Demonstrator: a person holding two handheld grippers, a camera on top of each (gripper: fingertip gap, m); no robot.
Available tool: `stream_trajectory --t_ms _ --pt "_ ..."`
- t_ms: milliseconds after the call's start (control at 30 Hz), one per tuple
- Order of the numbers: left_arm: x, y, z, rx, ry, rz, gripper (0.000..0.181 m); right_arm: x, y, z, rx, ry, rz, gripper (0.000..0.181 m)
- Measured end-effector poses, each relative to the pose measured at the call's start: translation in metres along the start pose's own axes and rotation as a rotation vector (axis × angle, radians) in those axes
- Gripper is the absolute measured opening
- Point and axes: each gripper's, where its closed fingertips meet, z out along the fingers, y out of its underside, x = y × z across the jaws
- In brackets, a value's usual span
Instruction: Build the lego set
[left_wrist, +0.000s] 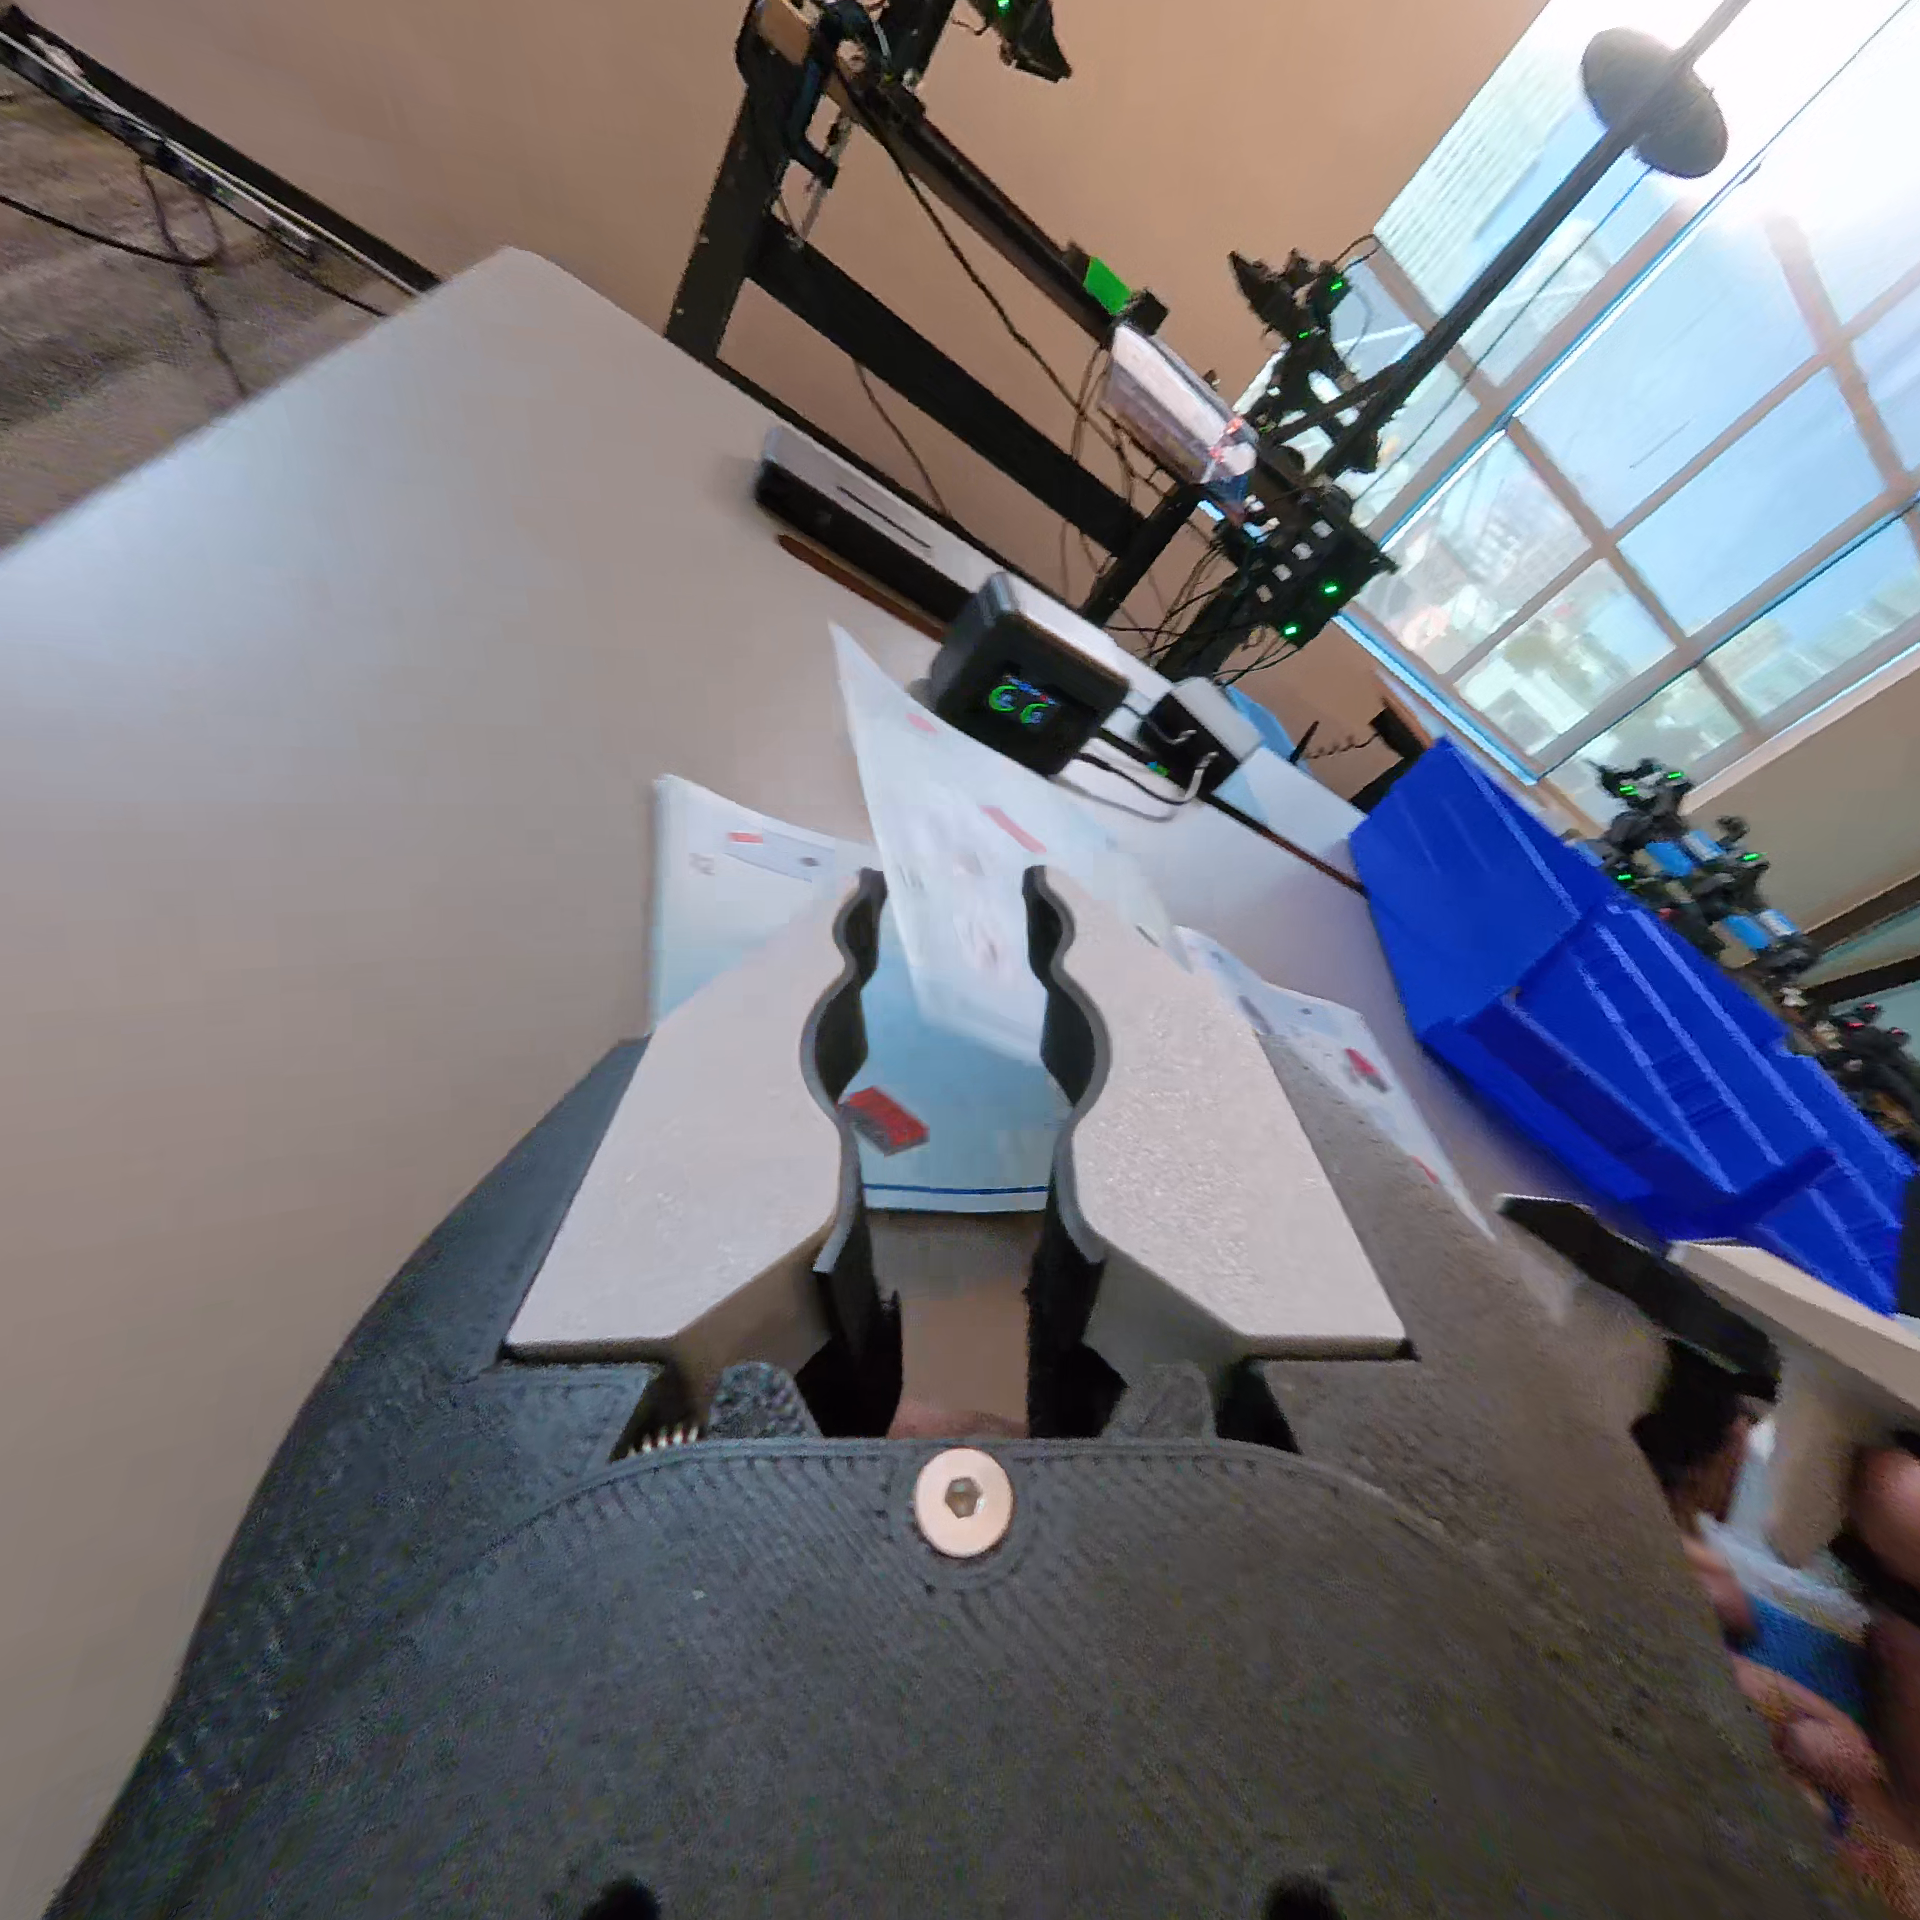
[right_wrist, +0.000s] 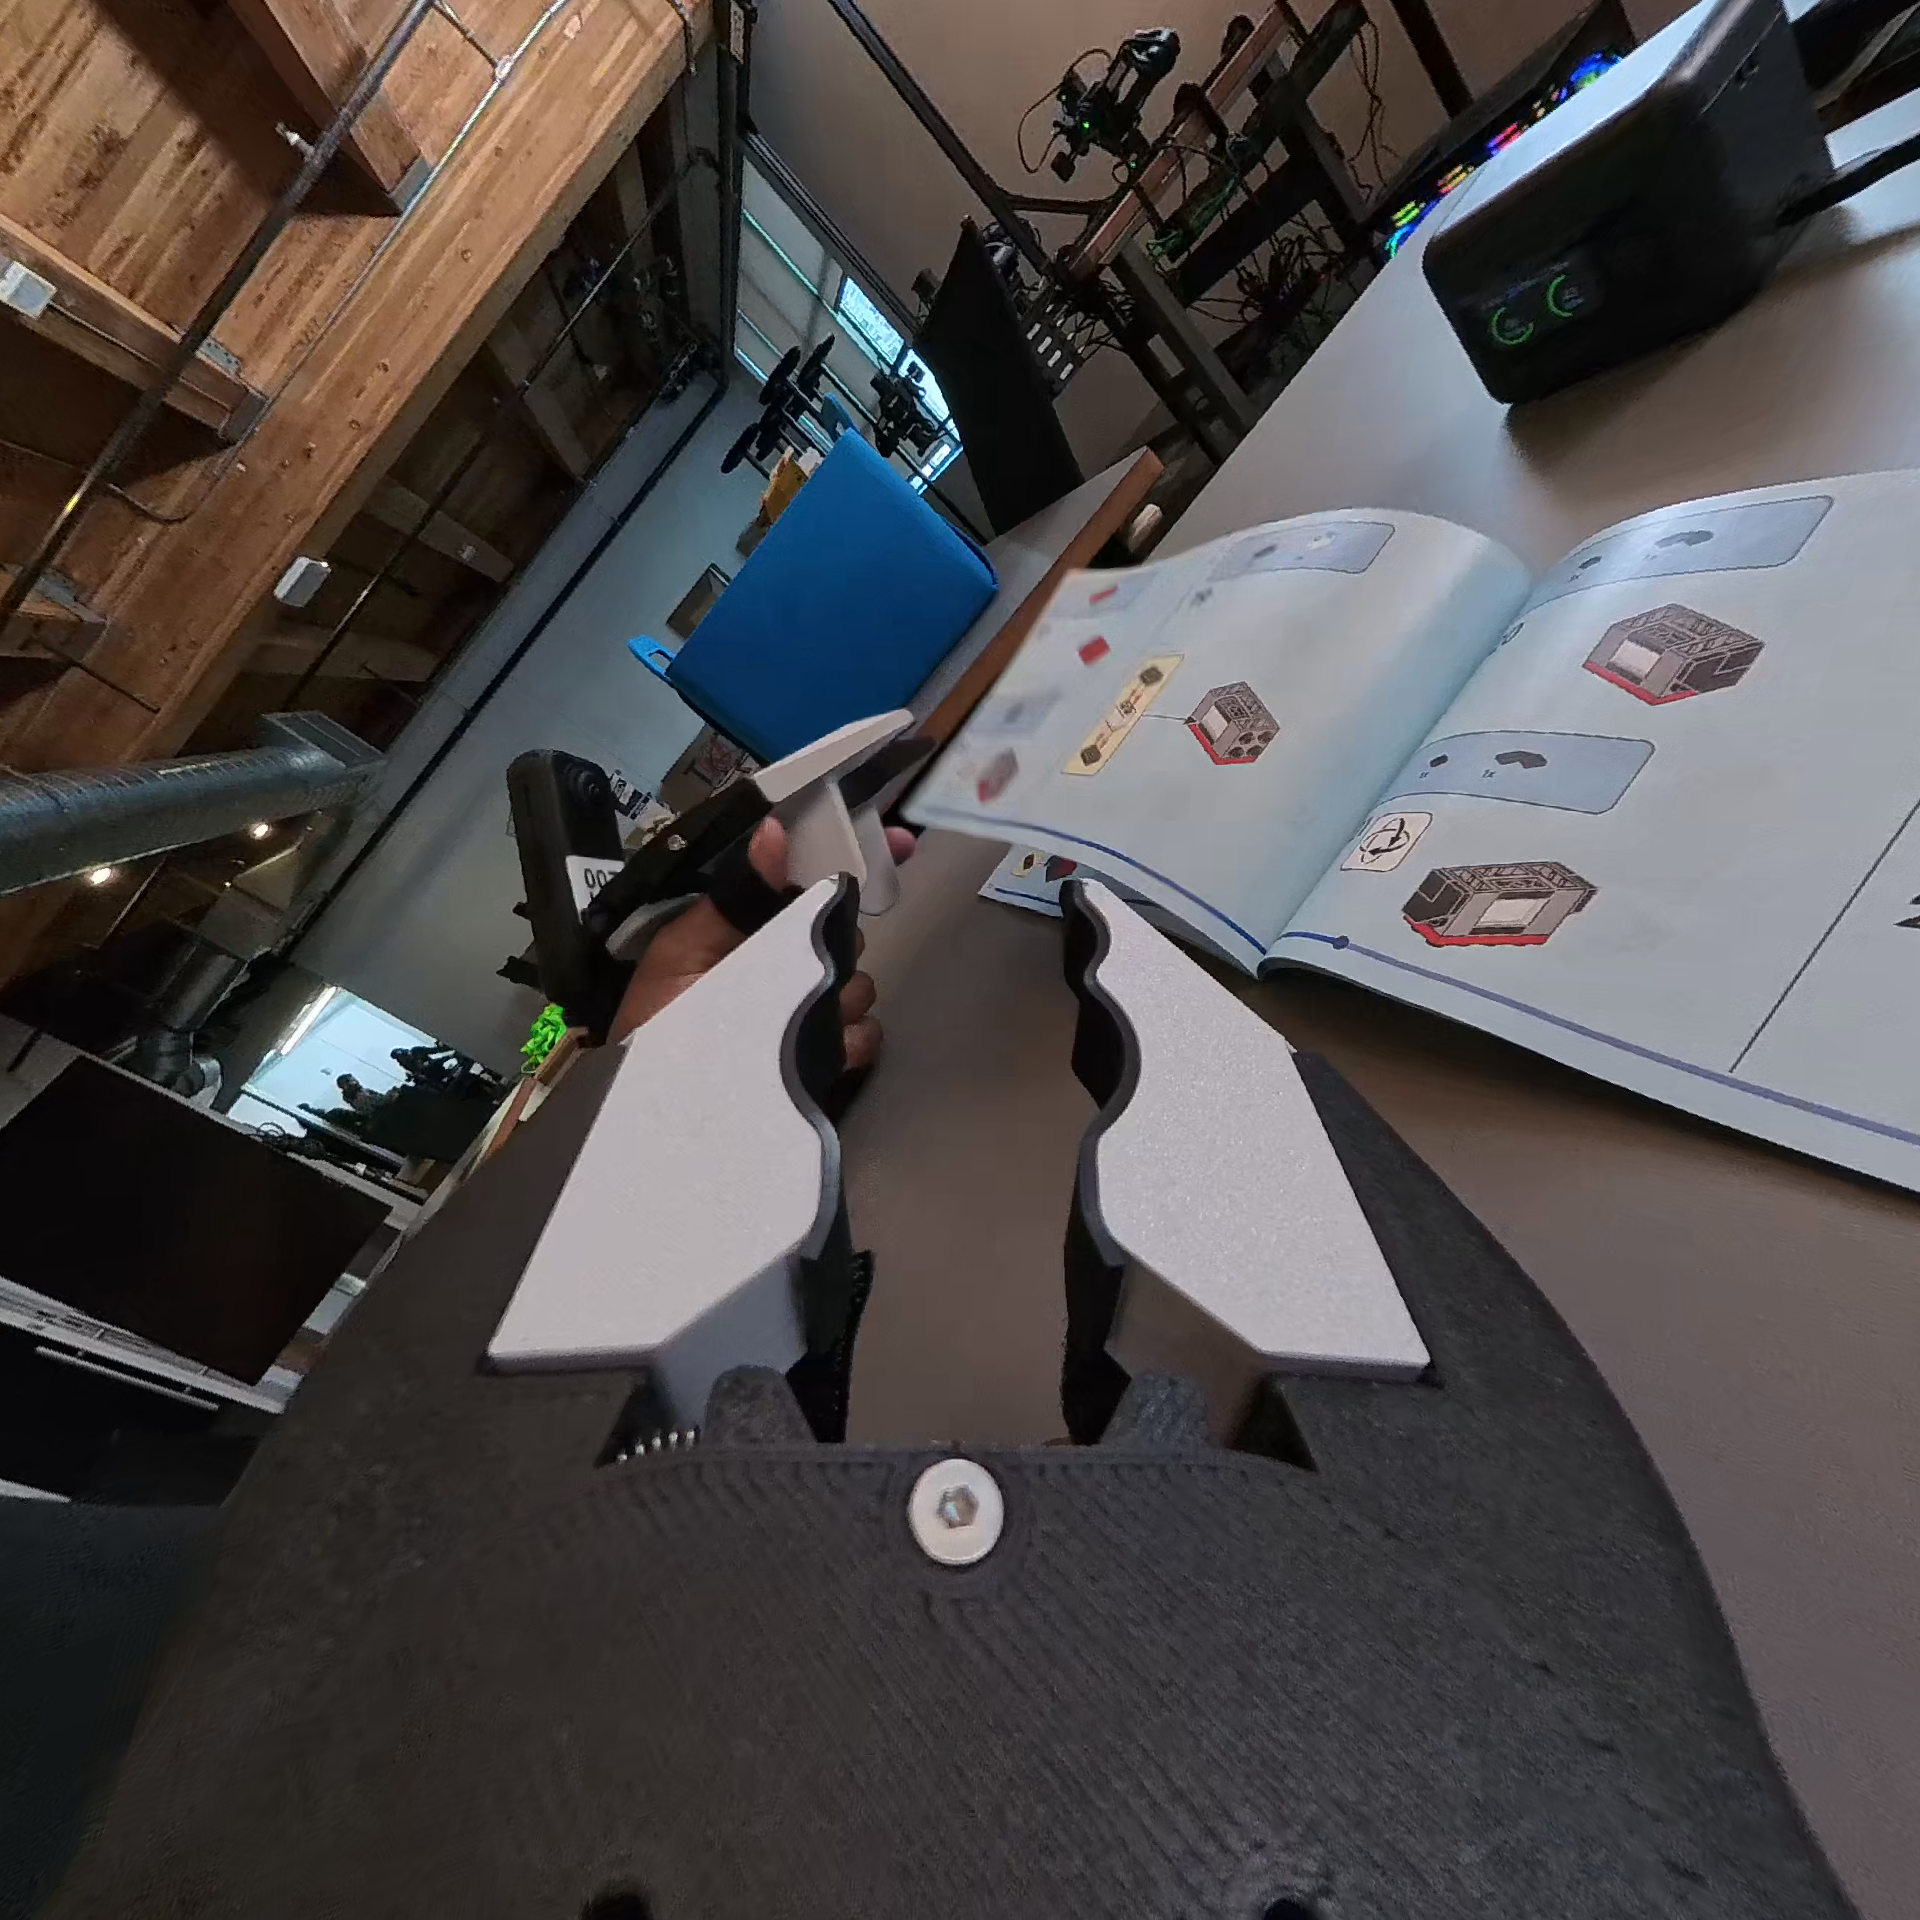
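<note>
You are holding the left gripper (left_wrist: 951, 914) low over the table (left_wrist: 312, 727), its two fingers spread apart with a clear gap and nothing clamped between them. Through that gap the instruction booklet (left_wrist: 935, 1122) is showing, lying open near the table's front edge, with one page (left_wrist: 966, 831) lifting and curling up off the spread.

You are keeping the right gripper (right_wrist: 961, 904) released as well, fingers parted and grasping nothing, pointing along the table (right_wrist: 1351, 1455) toward the booklet's (right_wrist: 1455, 810) near corner. In the right wrist view your left gripper (right_wrist: 842, 790) sits at the lifted page's outer edge (right_wrist: 997, 727); whether it is touching the paper cannot be told, as that edge is blurred.

No loose lego pieces are visible; only printed diagrams of the model.

Blue bins (left_wrist: 1621, 997) are stacked along the table's right edge; their contents cannot be seen. A black box with a lit green display (left_wrist: 1023, 675) is standing behind the booklet, toward the far edge.
</note>
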Motion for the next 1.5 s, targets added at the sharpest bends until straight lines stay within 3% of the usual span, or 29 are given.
stream_trajectory --t_ms 33,200,300,433,533,667,800,900,1067,1267,1367,1500 --pt "-0.008 -0.004 -0.004 0.001 -0.017 0.01 0.032 -0.001 0.0 0.0 0.004 -0.004 -0.006 0.04" --pt "-0.019 -0.031 -0.029 0.067 -0.01 0.092 0.052 -0.023 0.002 -0.013 0.004 -0.087 -0.082 0.044" --pt "0.026 -0.031 -0.034 0.057 0.177 0.182 0.055 -0.034 0.008 -0.037 -0.016 -0.088 -0.19 0.046" --pt "0.11 0.015 -0.03 -0.089 0.453 0.347 0.055 -0.036 -0.006 -0.09 0.011 -0.04 -0.241 0.047" --pt "0.155 0.065 -0.017 -0.214 0.536 0.515 0.054 -0.024 -0.035 -0.149 0.015 0.076 -0.308 0.045" --pt "0.177 0.125 -0.003 -0.371 0.556 0.682 0.054 0.004 -0.087 -0.257 -0.067 0.313 -0.454 0.038" --pt "0.183 0.147 0.004 -0.423 0.561 0.656 0.053 0.046 -0.149 -0.374 -0.178 0.601 -0.556 0.03" --pt "0.185 0.151 0.005 -0.438 0.549 0.648 0.052 0.082 -0.185 -0.421 -0.334 0.743 -0.611 0.03" --pt "0.189 0.161 0.005 -0.474 0.517 0.614 0.052 0.158 -0.204 -0.423 -0.656 0.825 -0.631 0.03" --pt "0.188 0.171 -0.004 -0.503 0.464 0.606 0.051 0.232 -0.173 -0.415 -1.069 0.847 -0.565 0.021" --pt "0.187 0.17 -0.004 -0.508 0.462 0.577 0.05 0.249 -0.156 -0.418 -1.146 0.824 -0.47 0.025" --pt "0.187 0.17 -0.003 -0.53 0.482 0.532 0.05 0.261 -0.152 -0.419 -1.134 0.839 -0.42 0.032"
